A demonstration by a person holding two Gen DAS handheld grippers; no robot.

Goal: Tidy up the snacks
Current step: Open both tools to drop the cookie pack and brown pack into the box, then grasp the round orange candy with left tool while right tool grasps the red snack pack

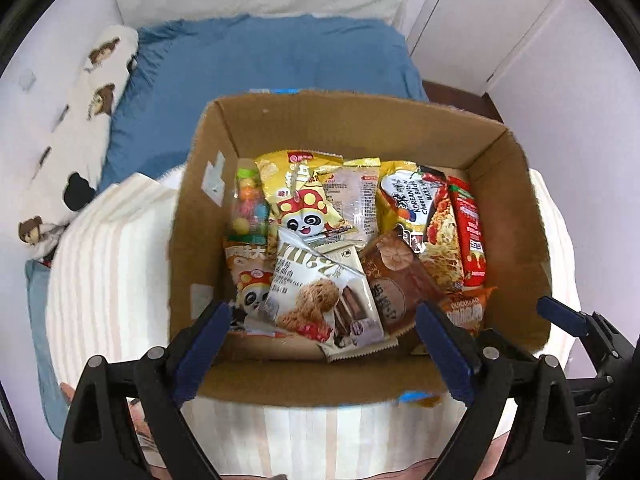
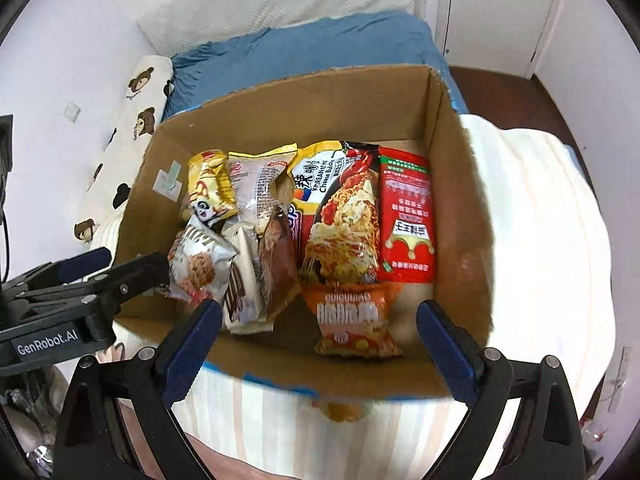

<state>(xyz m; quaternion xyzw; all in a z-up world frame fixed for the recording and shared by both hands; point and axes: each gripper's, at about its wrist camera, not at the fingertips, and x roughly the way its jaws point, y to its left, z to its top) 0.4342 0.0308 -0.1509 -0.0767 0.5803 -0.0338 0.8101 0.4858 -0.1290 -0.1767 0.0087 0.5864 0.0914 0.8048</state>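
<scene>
We see both grippers angled steeply down over the cardboard box (image 1: 516, 216), which sits on a striped blanket (image 1: 112, 264). Left gripper (image 1: 322, 320): jaws wide apart, nothing btwn them, above the box's near-left part over the cookie packet (image 1: 320, 300). Right gripper (image 2: 320, 320): jaws wide apart, empty, above the near edge w/ the orange snack bag (image 2: 354, 320) below. Snacks lie packed inside; red packet (image 2: 406, 216) by the right wall.

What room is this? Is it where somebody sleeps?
Most likely a bedroom. The cardboard box of snacks sits on a bed with a striped blanket and a blue sheet, beside a bear-print pillow.
</scene>
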